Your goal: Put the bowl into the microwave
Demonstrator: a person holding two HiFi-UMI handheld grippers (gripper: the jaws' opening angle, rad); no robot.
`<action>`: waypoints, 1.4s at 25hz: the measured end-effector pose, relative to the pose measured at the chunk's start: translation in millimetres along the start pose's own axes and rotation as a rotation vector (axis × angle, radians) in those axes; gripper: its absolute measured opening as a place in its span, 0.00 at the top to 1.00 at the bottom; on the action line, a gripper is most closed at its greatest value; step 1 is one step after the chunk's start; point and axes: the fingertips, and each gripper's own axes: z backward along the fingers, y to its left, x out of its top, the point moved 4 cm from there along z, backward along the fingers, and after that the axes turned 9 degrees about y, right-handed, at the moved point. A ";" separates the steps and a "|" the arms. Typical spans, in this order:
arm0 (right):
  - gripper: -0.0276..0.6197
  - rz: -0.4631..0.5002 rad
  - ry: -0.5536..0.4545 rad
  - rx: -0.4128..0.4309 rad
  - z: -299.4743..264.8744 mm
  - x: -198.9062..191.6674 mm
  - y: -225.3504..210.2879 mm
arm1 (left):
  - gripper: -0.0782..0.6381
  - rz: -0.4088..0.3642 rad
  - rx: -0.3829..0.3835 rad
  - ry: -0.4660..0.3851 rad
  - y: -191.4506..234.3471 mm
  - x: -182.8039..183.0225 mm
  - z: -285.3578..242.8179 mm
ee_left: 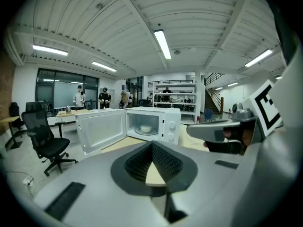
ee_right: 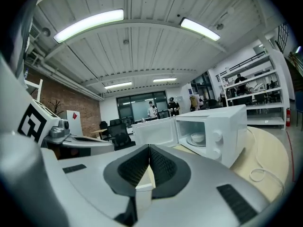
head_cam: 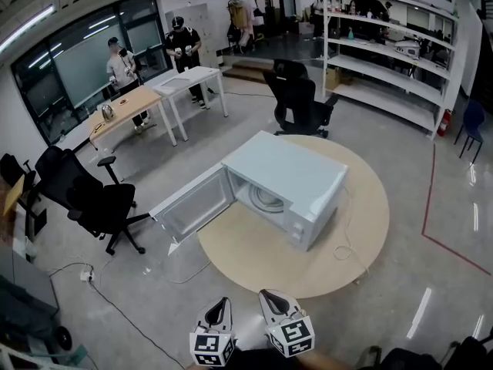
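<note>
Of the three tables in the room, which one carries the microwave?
The round wooden table, nearest the camera. The microwave stands on it, door open; the wood-topped desk and white desk by the windows are rectangular.

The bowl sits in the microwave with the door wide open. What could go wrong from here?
1. The open door juts past the edge of the table; a bump could jolt the microwave and the bowl.
2. The loose cord looped on the table might get snagged and pulled.

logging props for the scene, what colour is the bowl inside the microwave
The bowl is white, like the microwave; clearest in the left gripper view.
</note>
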 end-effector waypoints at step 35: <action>0.93 0.081 0.168 -0.037 30.5 -84.9 260.7 | 0.83 0.003 -0.074 -0.022 103.9 -126.6 199.3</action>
